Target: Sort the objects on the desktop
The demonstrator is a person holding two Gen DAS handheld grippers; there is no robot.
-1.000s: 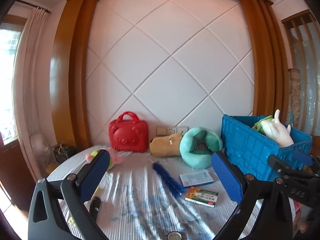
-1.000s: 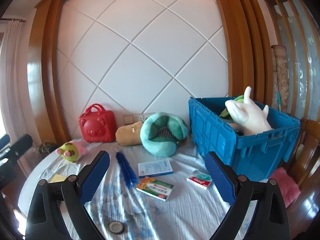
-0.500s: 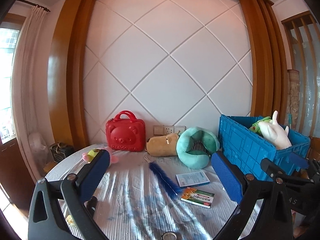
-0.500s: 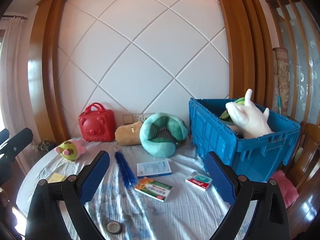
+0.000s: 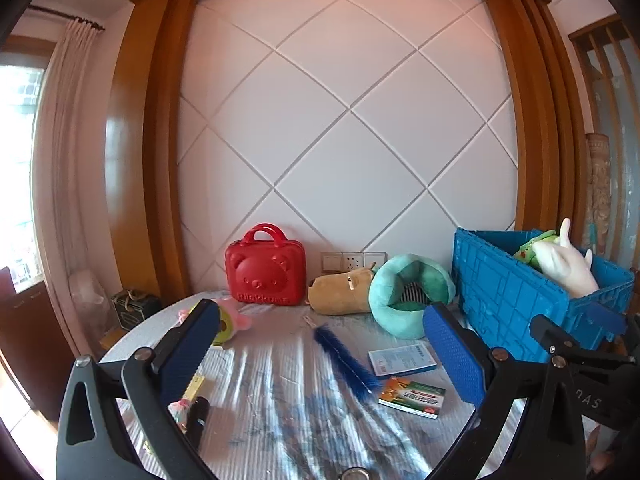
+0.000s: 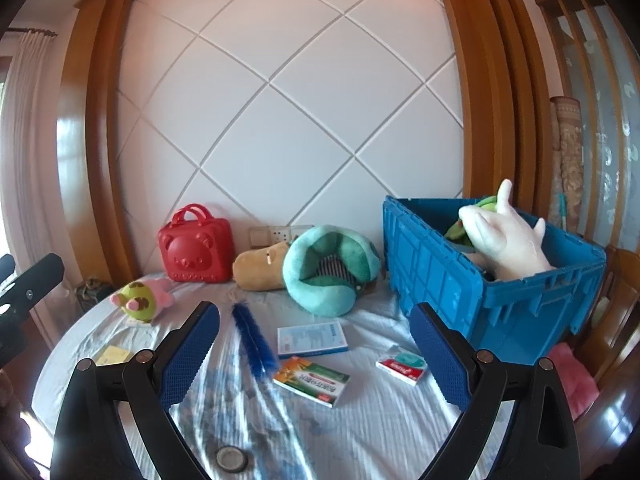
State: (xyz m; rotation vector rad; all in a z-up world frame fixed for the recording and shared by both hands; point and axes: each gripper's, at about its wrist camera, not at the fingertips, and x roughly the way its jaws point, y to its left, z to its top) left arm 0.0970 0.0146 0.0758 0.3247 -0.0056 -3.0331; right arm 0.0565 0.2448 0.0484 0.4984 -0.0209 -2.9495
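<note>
A blue crate (image 6: 472,280) stands at the table's right, holding a white hand-shaped toy (image 6: 508,236) and a green plush. On the cloth lie a blue feather brush (image 6: 254,340), a blue-white box (image 6: 312,338), a green-orange box (image 6: 312,380), a small red-white pack (image 6: 402,364) and a green-pink plush (image 6: 140,300). My left gripper (image 5: 320,352) is open and empty above the near table. My right gripper (image 6: 316,356) is open and empty above the boxes. The crate (image 5: 520,300) and brush (image 5: 344,356) also show in the left wrist view.
A red bear case (image 6: 196,250), a tan plush (image 6: 260,266) and a teal neck pillow (image 6: 328,270) line the back wall. A yellow note (image 6: 114,354) and a round lid (image 6: 230,458) lie near the front. A black marker (image 5: 198,416) lies at the left.
Both grippers have risen and drawn back slightly, so the table objects sit lower and farther in view. Both stay open.
</note>
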